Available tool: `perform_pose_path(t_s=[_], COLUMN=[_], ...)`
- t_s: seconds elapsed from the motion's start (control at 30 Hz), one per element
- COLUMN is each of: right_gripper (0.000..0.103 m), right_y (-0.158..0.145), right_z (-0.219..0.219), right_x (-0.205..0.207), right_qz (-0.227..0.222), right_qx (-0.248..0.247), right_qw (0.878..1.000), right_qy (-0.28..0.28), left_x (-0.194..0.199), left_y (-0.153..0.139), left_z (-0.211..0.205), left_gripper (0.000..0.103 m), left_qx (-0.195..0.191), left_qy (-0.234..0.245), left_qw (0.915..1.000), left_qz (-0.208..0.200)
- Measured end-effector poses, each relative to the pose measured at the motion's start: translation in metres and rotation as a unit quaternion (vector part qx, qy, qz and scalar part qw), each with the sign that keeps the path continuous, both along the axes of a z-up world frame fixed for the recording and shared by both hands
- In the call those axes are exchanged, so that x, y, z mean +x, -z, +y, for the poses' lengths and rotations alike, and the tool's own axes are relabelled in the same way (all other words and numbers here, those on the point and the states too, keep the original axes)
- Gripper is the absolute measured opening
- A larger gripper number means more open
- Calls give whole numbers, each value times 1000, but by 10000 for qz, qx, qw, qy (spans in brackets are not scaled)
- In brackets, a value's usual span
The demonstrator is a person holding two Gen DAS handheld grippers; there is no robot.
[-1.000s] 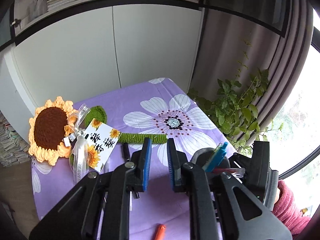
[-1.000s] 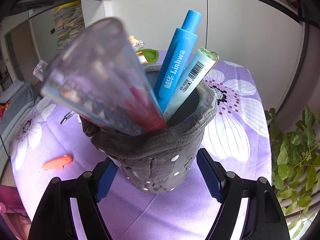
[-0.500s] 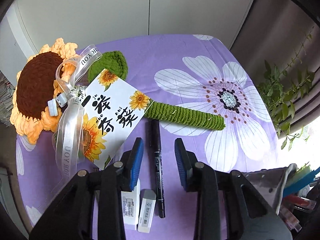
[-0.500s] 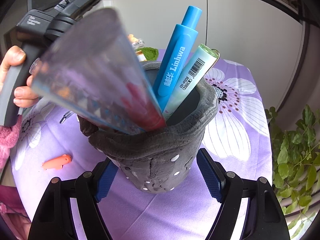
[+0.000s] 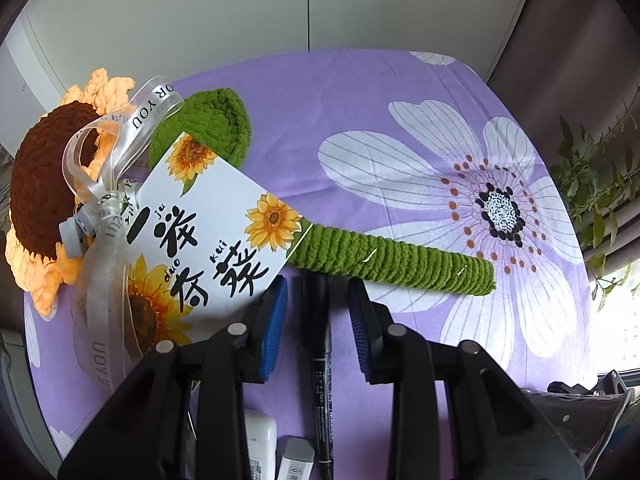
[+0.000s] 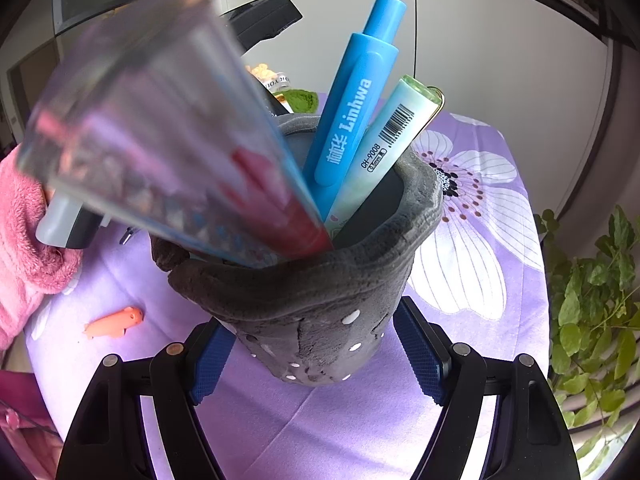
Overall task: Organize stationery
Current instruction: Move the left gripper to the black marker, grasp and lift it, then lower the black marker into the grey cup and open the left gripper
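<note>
A black marker pen (image 5: 322, 364) lies on the purple flowered cloth (image 5: 360, 92) in the left wrist view. My left gripper (image 5: 318, 294) stands over its far end, one blue pad on each side; the jaws are closing and the pads stand apart from the pen. Two white erasers (image 5: 262, 448) lie beside the pen, under the gripper. In the right wrist view my right gripper (image 6: 314, 354) is shut on a grey felt pen holder (image 6: 320, 320). The holder contains a blue pen (image 6: 352, 120), a pale green pen (image 6: 392, 148) and a blurred clear ruler (image 6: 160, 140).
A crochet sunflower (image 5: 44, 176) with a green stem (image 5: 400, 260), a ribbon and a white card (image 5: 200, 232) lies just beyond the marker. A small orange item (image 6: 114, 322) rests left of the holder. A pink sleeve (image 6: 24, 240) is at the left, a plant (image 6: 592, 300) at the table's right.
My left gripper has come down and forward from beside the holder to over the black marker, and its jaws now stand wider, with the pen between them. The right gripper and holder have stayed put.
</note>
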State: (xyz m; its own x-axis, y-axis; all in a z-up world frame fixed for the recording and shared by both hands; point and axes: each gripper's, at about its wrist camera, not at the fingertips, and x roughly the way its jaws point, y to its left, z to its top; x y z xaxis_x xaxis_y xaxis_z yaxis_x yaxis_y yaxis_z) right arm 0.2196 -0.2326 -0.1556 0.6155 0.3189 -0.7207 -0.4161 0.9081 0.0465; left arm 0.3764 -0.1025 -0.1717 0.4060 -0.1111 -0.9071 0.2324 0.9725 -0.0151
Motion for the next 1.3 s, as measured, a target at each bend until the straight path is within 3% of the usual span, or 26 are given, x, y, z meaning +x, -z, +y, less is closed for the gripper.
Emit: perform_pose_path(t_s=[0.03, 0.07, 0.2, 0.43, 0.63, 0.83, 1.03, 1.3], right_gripper=[79, 79, 79, 79, 79, 79, 79, 79], right_y=[0, 0, -1, -1, -1, 0, 0, 1], right_z=[0, 0, 0, 0, 0, 0, 0, -1], right_x=[0, 1, 1, 1, 1, 1, 1, 0], right_qz=[-2, 1, 5, 0, 0, -6, -10, 2], right_qx=[-2, -1, 6, 1, 2, -6, -9, 18], right_qw=[10000, 10000, 10000, 10000, 10000, 10000, 10000, 10000], right_qy=[5, 8, 9, 10, 13, 19, 26, 30], left_x=[-1, -2, -16, -67, -96, -119, -116, -105], left_y=[0, 0, -15, -74, -119, -153, -163, -148], left_z=[0, 1, 10, 22, 19, -8, -38, -61], left_gripper=[14, 12, 12, 12, 12, 13, 13, 13], left_qx=[-18, -55, -243, -717, -1190, -1564, -1725, -1927], left_qy=[22, 30, 11, 224, 396, 750, 892, 918], left_qw=[10000, 10000, 9996, 9943, 9841, 9681, 9588, 9505], left_qz=[4, 33, -122, -751, -1258, -1809, -2071, -2258])
